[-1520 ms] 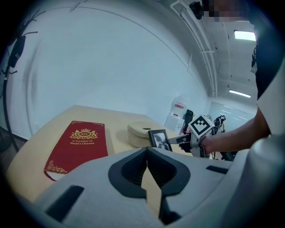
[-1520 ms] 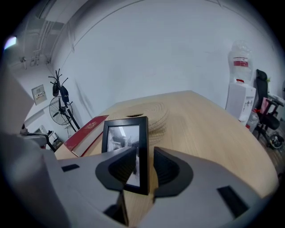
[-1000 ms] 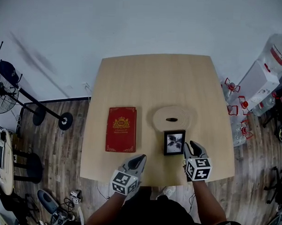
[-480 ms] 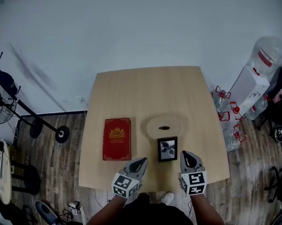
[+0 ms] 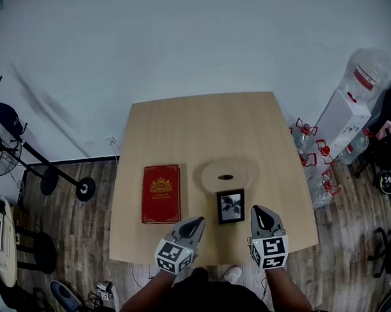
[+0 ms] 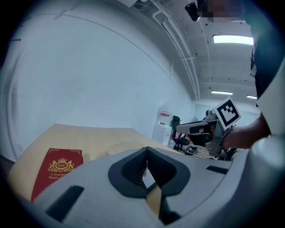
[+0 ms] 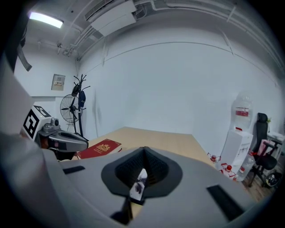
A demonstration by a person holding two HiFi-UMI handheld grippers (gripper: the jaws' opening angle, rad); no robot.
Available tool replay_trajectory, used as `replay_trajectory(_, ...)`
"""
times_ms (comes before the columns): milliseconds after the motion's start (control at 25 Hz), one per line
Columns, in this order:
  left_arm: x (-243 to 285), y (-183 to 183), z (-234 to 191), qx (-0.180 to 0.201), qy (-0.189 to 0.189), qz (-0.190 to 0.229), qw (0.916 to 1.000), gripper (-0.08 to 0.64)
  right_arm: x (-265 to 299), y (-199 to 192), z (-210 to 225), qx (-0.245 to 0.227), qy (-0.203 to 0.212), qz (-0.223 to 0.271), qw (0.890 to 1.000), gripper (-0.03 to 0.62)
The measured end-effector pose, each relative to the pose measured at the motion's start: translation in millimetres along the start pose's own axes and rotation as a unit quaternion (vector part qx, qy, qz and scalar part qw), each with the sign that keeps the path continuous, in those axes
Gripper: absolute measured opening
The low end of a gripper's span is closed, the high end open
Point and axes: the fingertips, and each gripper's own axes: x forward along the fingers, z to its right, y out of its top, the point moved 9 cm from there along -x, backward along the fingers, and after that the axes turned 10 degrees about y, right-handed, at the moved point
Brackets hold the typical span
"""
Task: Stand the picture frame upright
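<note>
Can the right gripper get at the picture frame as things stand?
Probably yes: the right gripper hangs just right of the picture frame, nothing between them, but its jaws are shut and must open first.

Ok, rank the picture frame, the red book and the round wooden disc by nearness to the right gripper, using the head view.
1. The picture frame, just left of the right gripper.
2. The round wooden disc, just beyond the frame.
3. The red book, far off to the left.
</note>
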Motion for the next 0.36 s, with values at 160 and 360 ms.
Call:
replay_trajectory(160,1,1,0,0.016,0.0,-0.003,0.9999,0.003,0,0,3,0.012,0.005,0.015,1.0,0.009)
replay_trajectory(360,2,3,3,0.032,-0.004,-0.002,0.9995,0.003,0,1,10,0.021,0.007,0.031,0.999,0.009)
